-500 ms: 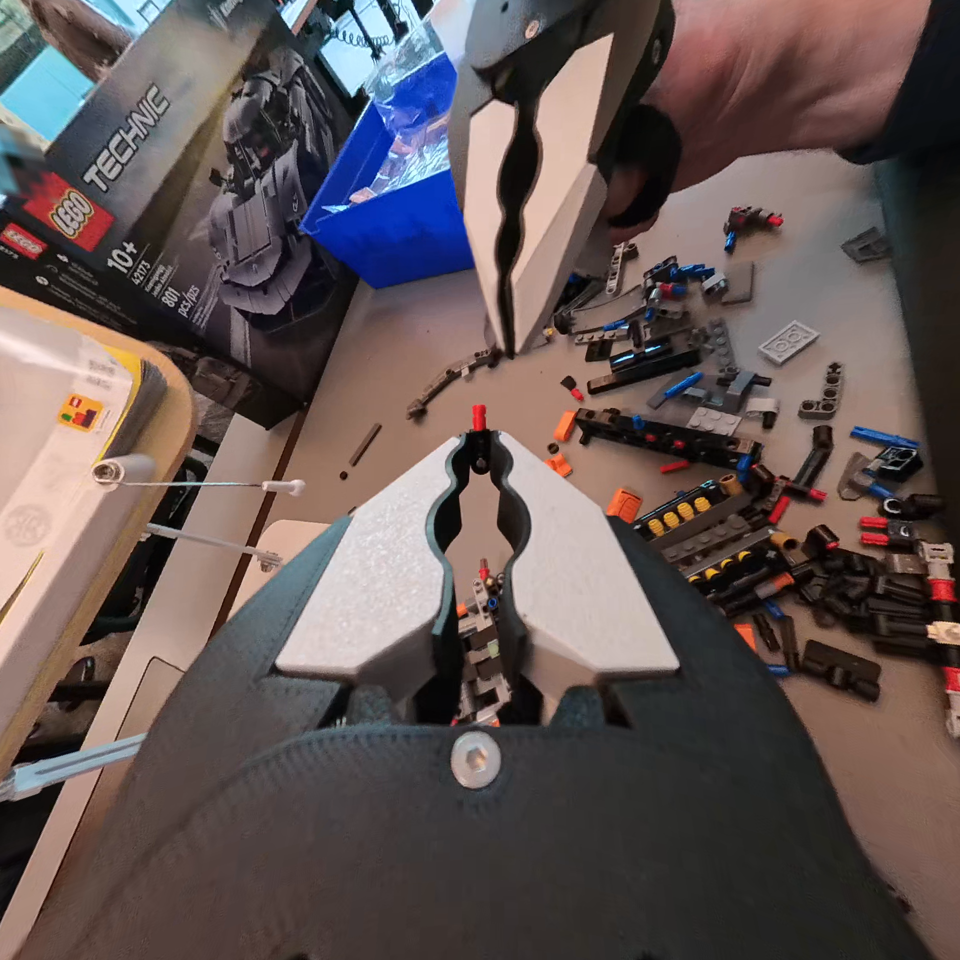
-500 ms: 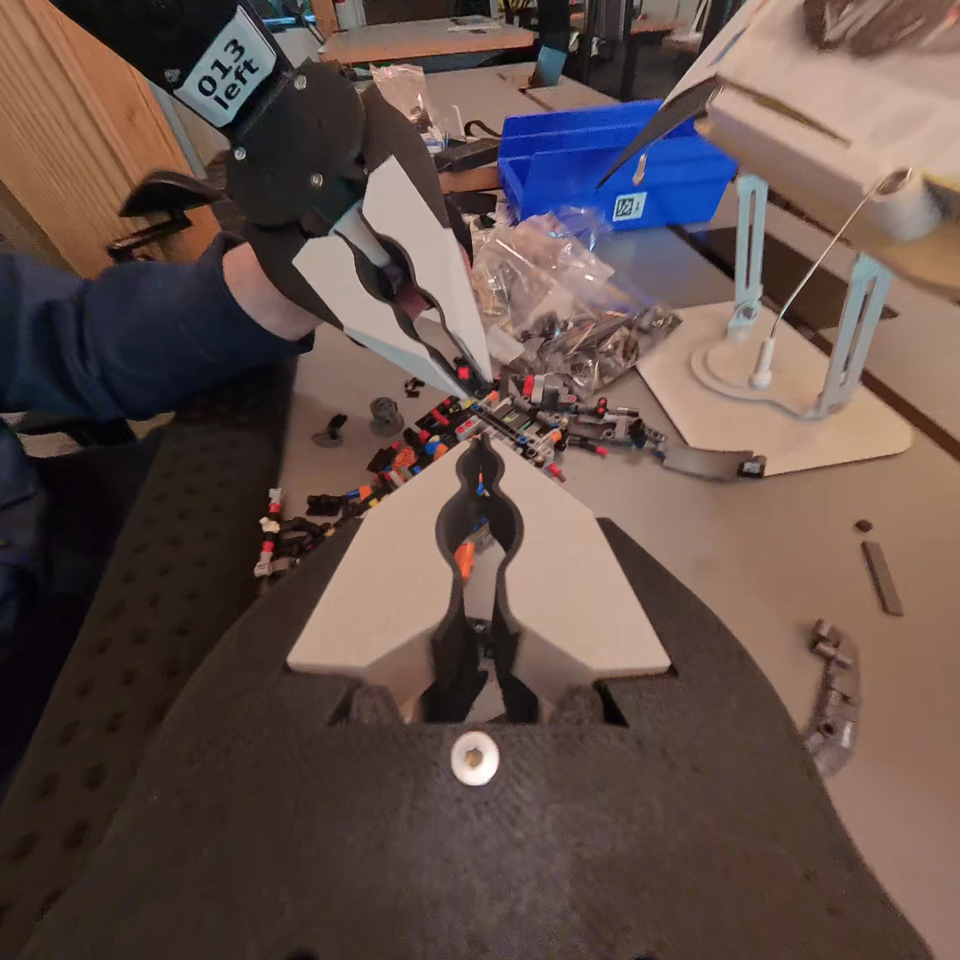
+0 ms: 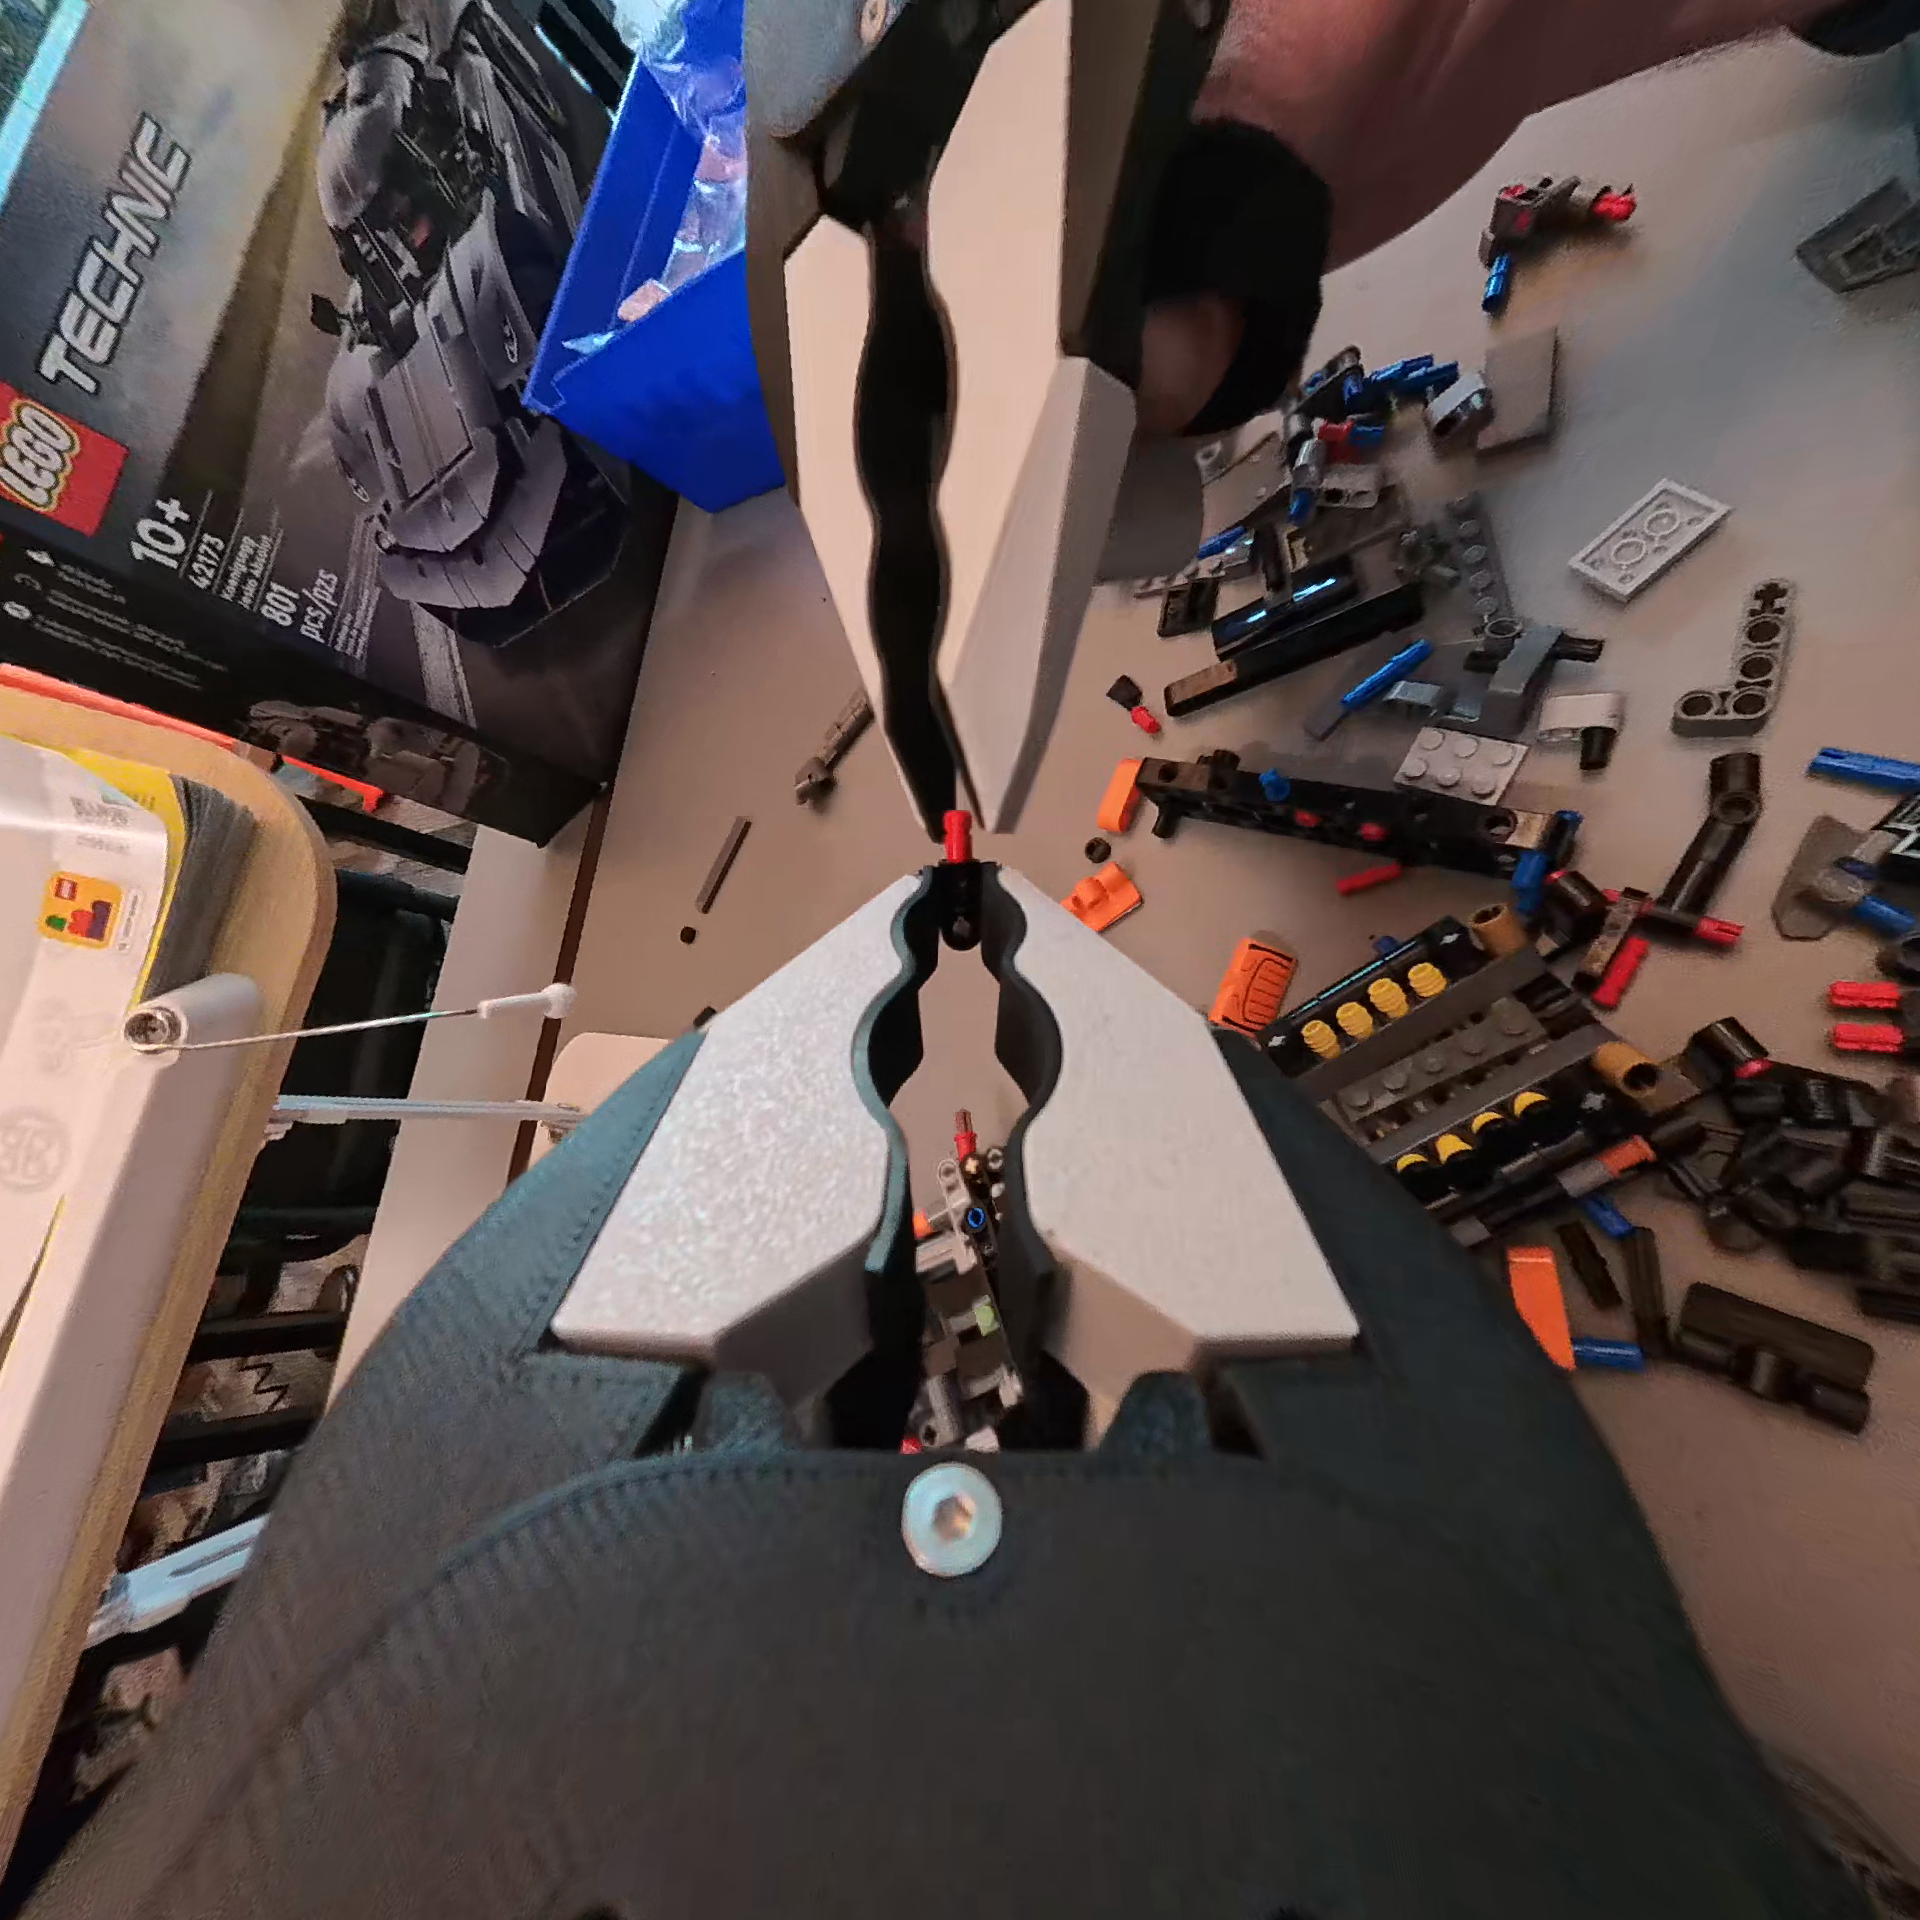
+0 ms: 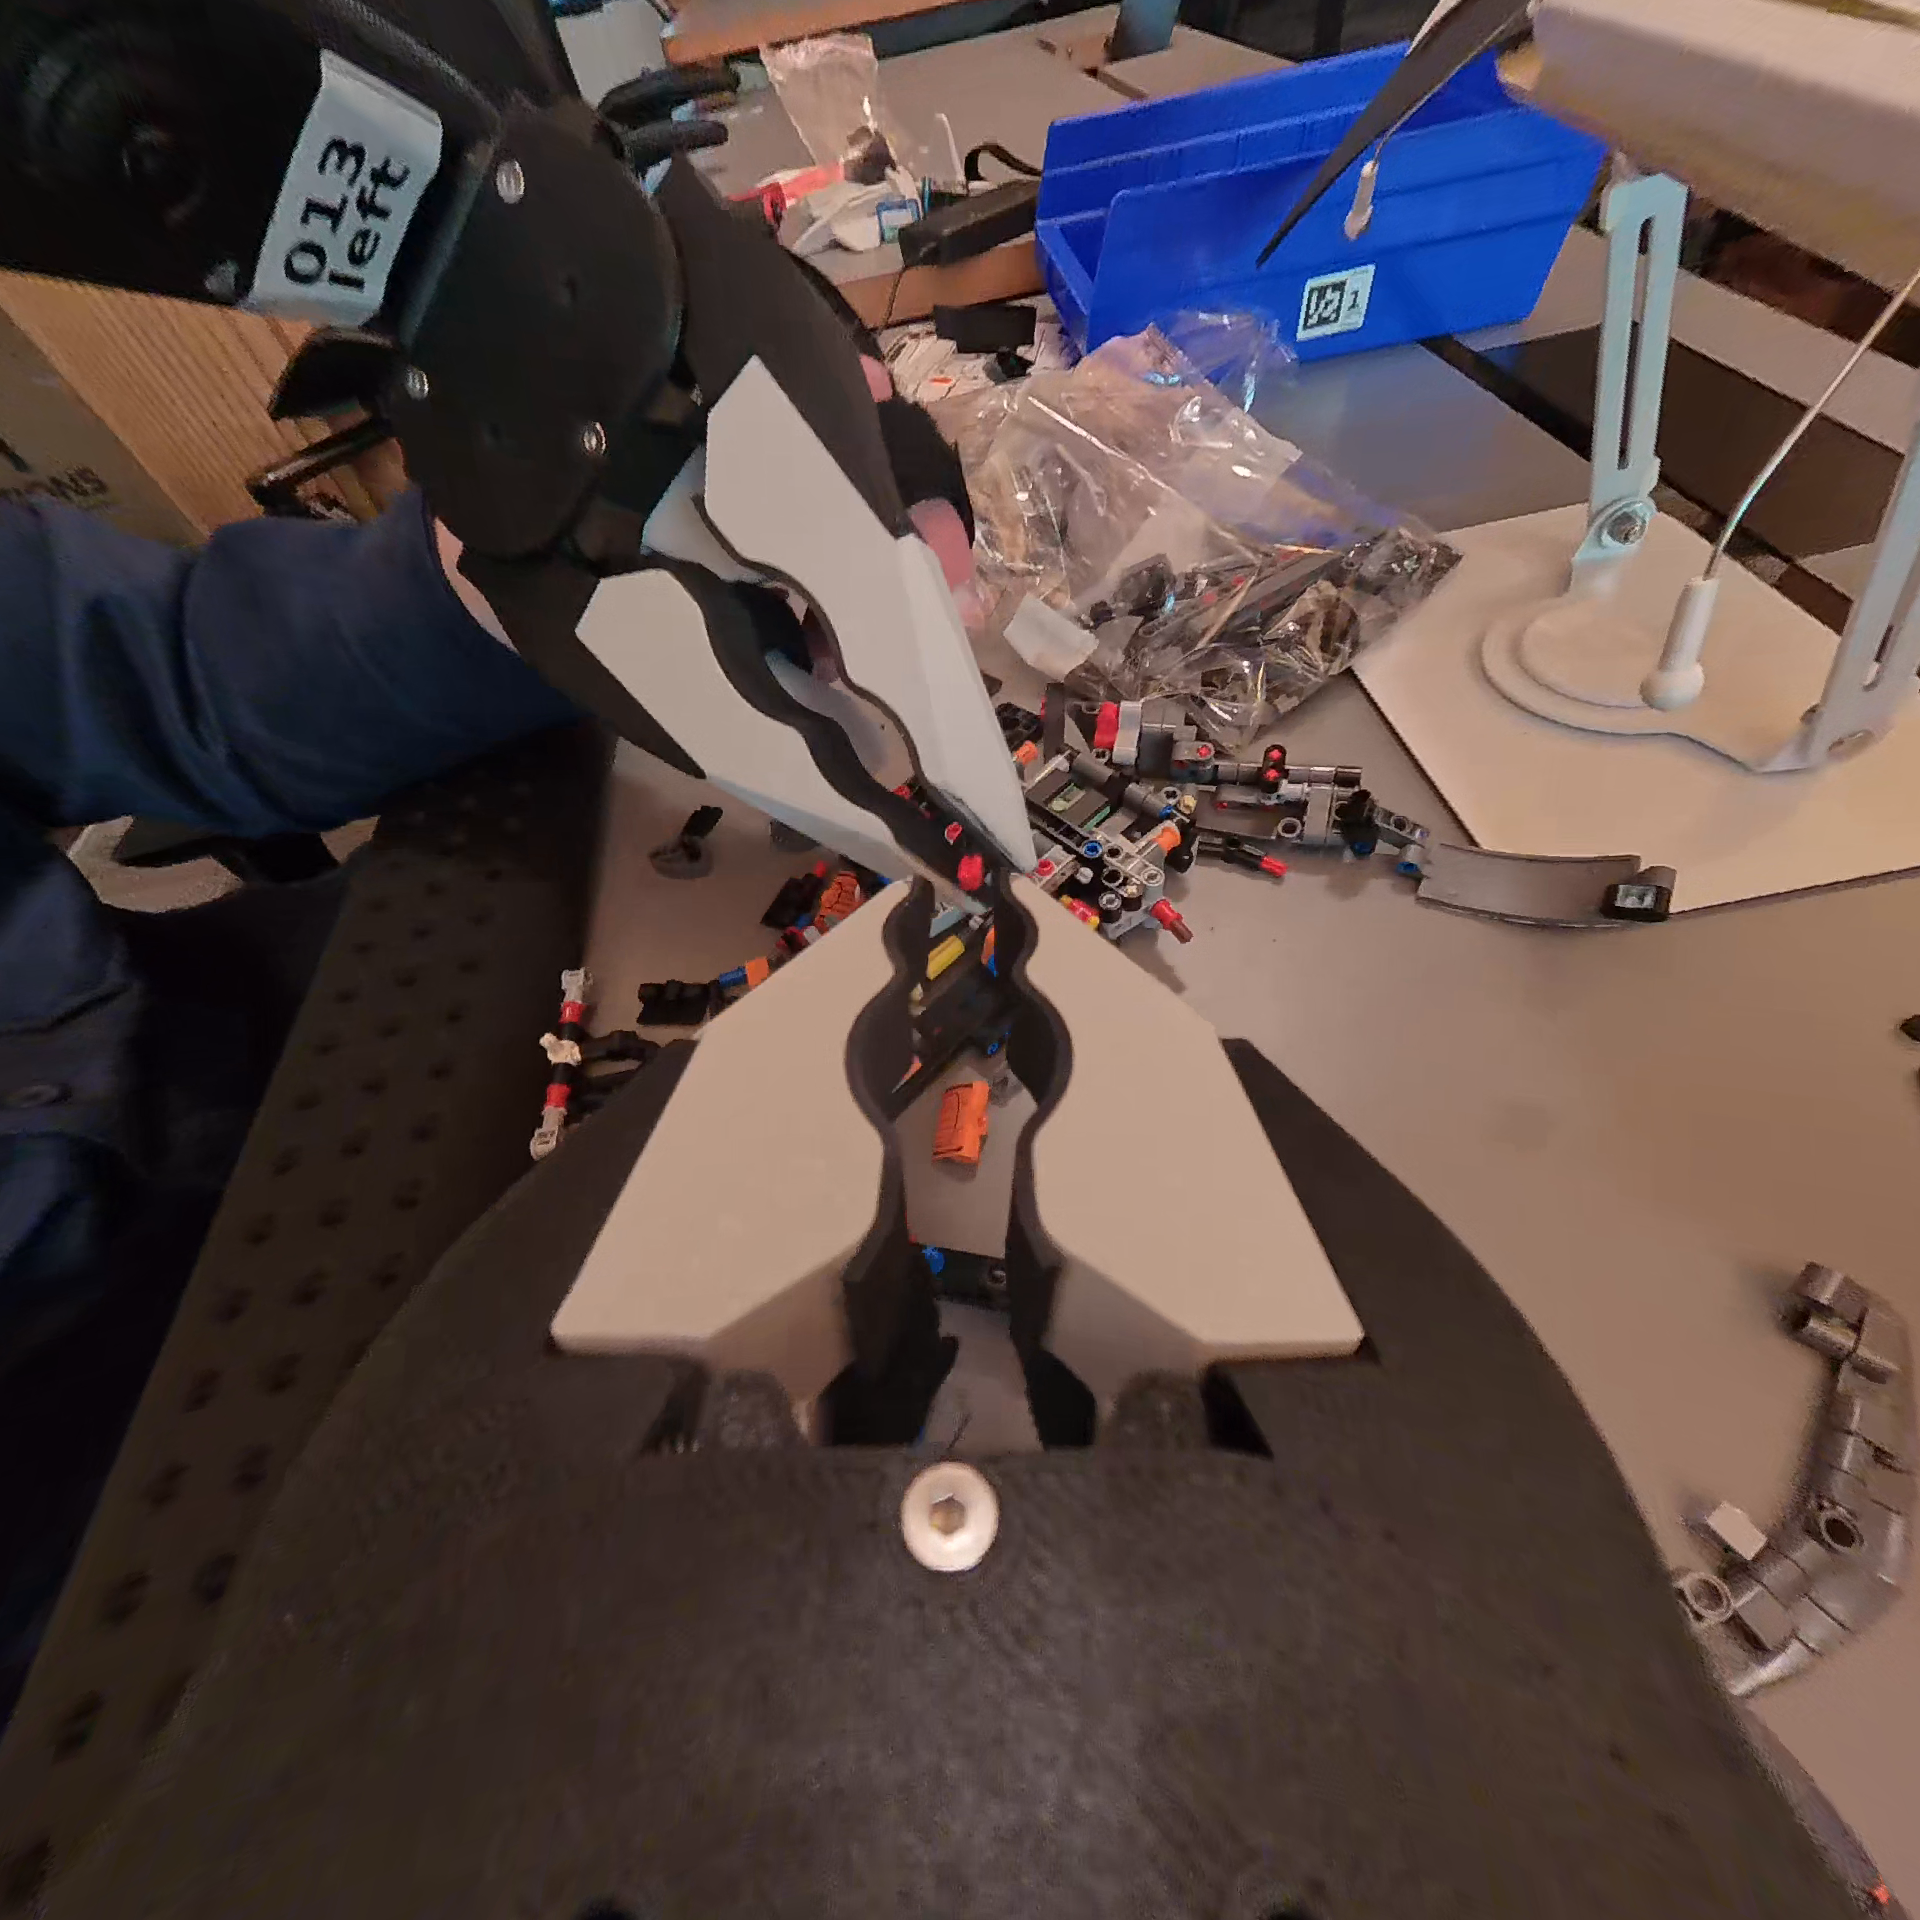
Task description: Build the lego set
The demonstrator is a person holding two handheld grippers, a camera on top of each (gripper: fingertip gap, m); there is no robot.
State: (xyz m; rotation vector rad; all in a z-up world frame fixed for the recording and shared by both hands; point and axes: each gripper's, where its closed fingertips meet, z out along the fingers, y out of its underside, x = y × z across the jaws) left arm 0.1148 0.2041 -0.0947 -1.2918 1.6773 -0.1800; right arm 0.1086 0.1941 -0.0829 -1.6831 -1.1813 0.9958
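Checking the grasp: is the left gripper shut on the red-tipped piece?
Shut: left gripper fingertips pinch the small black piece with red pin, red end protruding.

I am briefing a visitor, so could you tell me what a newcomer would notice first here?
The two claws meet tip to tip at centre: the left claw pinches a small black piece with a red pin, which the right claw touches from above. Loose bricks are scattered across the table to the right, and a blue bin stands behind.

loose bricks (image 3: 1475,1091) crowd right — bare table (image 4: 1455,1091) beyond, stand (image 4: 1642,665) behind
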